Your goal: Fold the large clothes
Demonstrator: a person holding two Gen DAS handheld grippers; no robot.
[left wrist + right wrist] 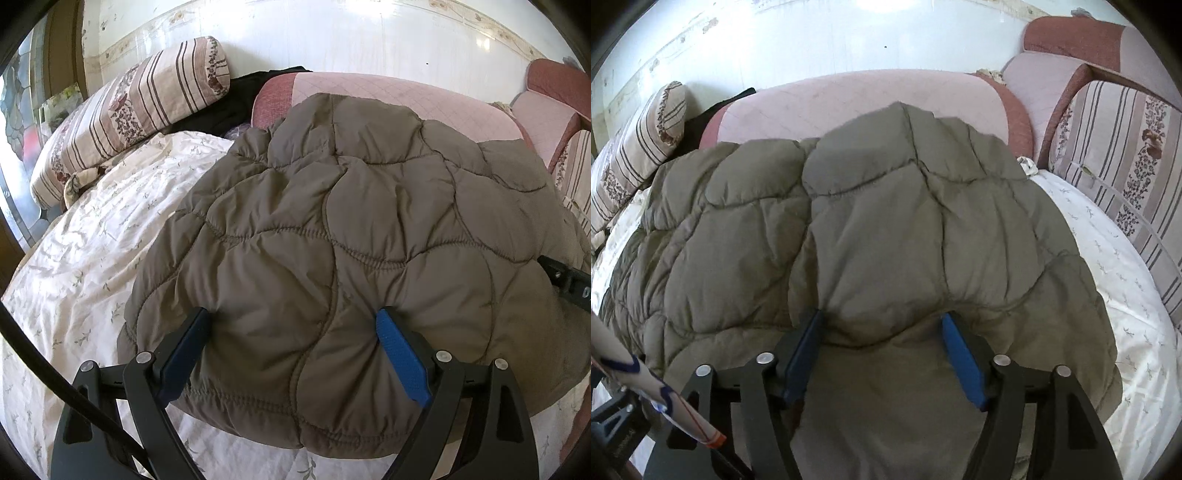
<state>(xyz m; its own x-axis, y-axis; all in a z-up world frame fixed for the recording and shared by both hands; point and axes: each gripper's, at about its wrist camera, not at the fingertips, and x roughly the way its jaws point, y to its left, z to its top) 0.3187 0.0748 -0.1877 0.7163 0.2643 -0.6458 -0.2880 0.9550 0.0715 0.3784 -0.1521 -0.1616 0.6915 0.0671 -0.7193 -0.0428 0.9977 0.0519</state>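
Observation:
A puffy olive-brown quilted jacket (332, 221) lies spread on the white flowered bedsheet (92, 258), its hem nearest the camera. My left gripper (292, 319) stands wide over that hem. A bulge of jacket sits between its blue pads (400, 354), and only the tips dent the fabric. In the right wrist view the same jacket (868, 229) fills the middle. My right gripper (880, 319) straddles a fold of it near the hem, its blue pads (962, 362) apart with their inner faces showing. Part of the right gripper's black body (569, 284) shows at the left view's right edge.
A striped flowered pillow (140, 107) and a black cloth (236, 103) lie at the back left. A pink quilted cushion (399, 96) sits behind the jacket. Striped cushions (1126, 158) line the right side. A white tube with blue and red marks (650, 391) crosses the lower left.

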